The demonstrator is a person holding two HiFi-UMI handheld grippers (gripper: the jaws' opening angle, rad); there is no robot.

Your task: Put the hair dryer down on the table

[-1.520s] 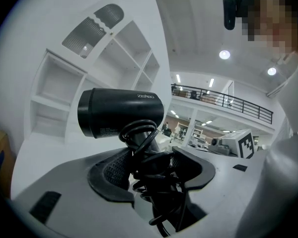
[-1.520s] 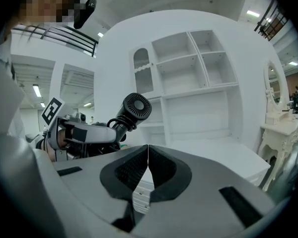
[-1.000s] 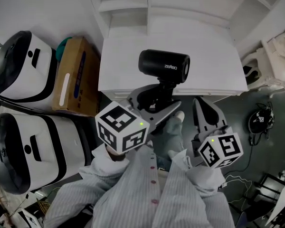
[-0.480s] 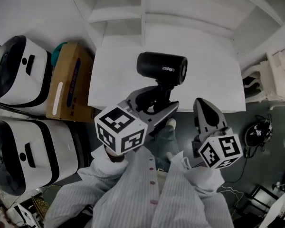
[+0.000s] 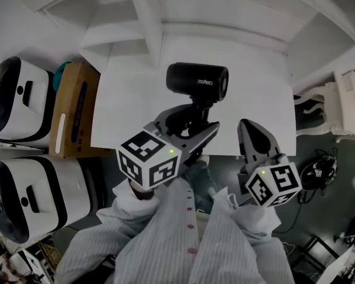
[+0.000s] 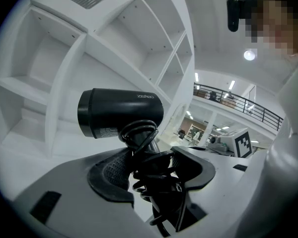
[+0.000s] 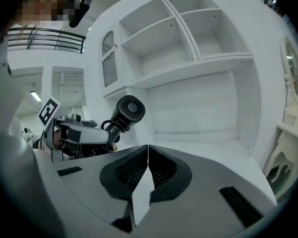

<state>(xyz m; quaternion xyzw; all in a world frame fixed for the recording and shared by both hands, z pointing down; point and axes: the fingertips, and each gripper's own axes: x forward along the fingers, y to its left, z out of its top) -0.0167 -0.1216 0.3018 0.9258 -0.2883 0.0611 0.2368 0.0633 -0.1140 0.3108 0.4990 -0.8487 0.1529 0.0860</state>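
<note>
A black hair dryer (image 5: 197,83) is held upright above the white table (image 5: 130,111), its barrel lying crosswise. My left gripper (image 5: 190,125) is shut on its handle, where the black cord is wound. In the left gripper view the hair dryer (image 6: 120,114) rises from between the jaws, with the coiled cord (image 6: 154,175) pinched there. My right gripper (image 5: 252,134) hangs to the right of it over the table's front edge, shut and holding nothing. From the right gripper view the hair dryer (image 7: 129,110) shows its round rear grille, and the left gripper (image 7: 79,136) grips it.
White shelving (image 5: 183,10) rises at the back of the table. A cardboard box (image 5: 71,111) and two white machines (image 5: 21,93) stand to the left. An ornate white chair (image 5: 343,99) and cables on the dark floor (image 5: 316,173) are at the right.
The hair dryer and both grippers have moved forward over the table. The left gripper's grip on the handle is unchanged, and the right gripper stays shut.
</note>
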